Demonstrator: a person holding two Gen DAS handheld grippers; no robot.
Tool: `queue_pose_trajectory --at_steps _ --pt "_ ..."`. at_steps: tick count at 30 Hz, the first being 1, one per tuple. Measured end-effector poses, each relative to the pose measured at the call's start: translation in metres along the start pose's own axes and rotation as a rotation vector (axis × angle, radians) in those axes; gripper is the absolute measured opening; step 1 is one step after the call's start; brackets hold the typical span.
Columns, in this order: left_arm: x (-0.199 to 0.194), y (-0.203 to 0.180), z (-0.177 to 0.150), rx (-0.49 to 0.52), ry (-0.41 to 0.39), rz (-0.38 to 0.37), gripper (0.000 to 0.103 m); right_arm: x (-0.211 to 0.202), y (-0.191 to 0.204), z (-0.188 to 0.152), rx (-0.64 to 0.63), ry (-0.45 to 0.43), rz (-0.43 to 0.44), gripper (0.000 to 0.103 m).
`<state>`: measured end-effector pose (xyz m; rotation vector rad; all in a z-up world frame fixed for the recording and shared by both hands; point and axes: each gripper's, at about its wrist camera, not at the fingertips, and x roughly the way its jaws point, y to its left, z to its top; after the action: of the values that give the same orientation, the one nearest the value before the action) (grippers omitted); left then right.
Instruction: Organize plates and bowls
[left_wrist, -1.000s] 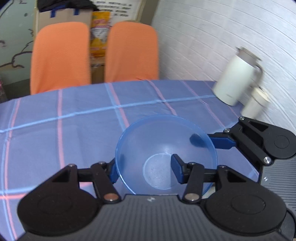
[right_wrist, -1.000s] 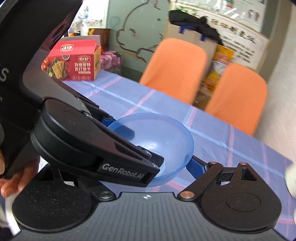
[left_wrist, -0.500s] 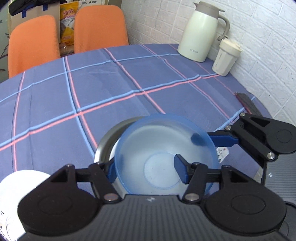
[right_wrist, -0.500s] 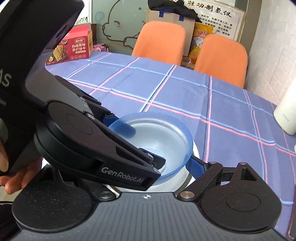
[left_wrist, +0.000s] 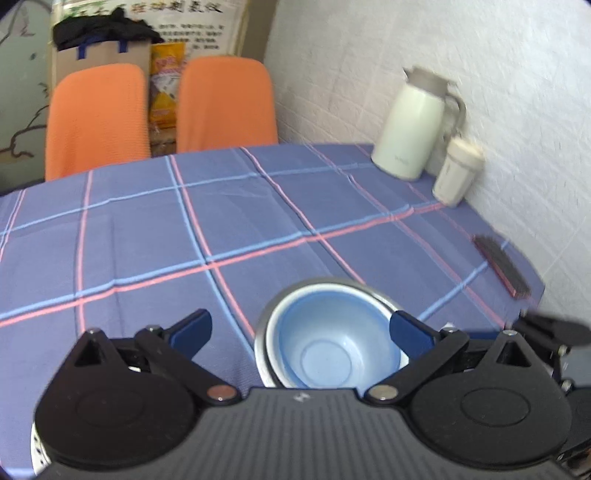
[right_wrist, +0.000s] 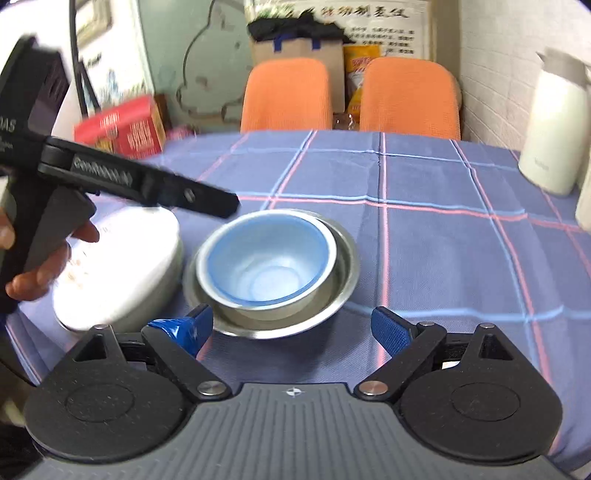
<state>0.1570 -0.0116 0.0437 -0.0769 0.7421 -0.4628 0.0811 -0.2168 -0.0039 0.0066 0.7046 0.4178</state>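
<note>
I am seeing a translucent blue bowl (right_wrist: 267, 264) sitting nested inside a steel bowl (right_wrist: 343, 284). A white plate (right_wrist: 122, 273) is lying just beside them. Both my left gripper (left_wrist: 301, 330) and right gripper (right_wrist: 291, 326) are hanging spread wide, gripping nothing.

We are seeing each claw (right_wrist: 291, 328) built from black plastic linkages with silver screws, round black pivot discs, a ribbed grey body and blue textured fingertips (right_wrist: 389, 332). The left claw (left_wrist: 299, 330) is looking the same, and white "GenRobot" lettering is showing along its side.
</note>
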Motion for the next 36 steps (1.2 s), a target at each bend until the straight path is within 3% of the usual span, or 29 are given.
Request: queue_pose_trajectory --at_steps 5,11,15,19,22,29,36 --pt "-0.017 0.01 -0.007 -0.106 -0.075 0.058 0.102 -0.004 0.006 -0.014 0.09 -0.083 -0.04 0.08" --pt "-0.009 0.011 -0.01 -0.151 -0.061 0.009 0.102 0.002 0.005 -0.018 0.137 -0.122 -0.113 0.08" --pt "0.015 0.012 0.001 -0.105 0.02 -0.012 0.102 0.012 -0.002 -0.012 0.143 -0.098 -0.125 0.08" --pt "0.046 0.018 0.014 -0.067 0.179 -0.097 0.102 0.023 -0.013 -0.003 0.144 -0.072 -0.128 0.081" --pt "0.07 0.024 0.022 -0.047 0.285 -0.097 0.102 0.037 -0.016 0.007 0.106 -0.029 -0.132 0.081" --pt "0.099 0.027 0.026 0.028 0.34 -0.061 0.102 0.069 -0.019 0.02 0.077 0.07 -0.143 0.081" --pt "0.11 0.026 0.018 0.075 0.351 -0.077 0.101 0.082 -0.011 0.013 0.077 0.12 -0.171 0.083"
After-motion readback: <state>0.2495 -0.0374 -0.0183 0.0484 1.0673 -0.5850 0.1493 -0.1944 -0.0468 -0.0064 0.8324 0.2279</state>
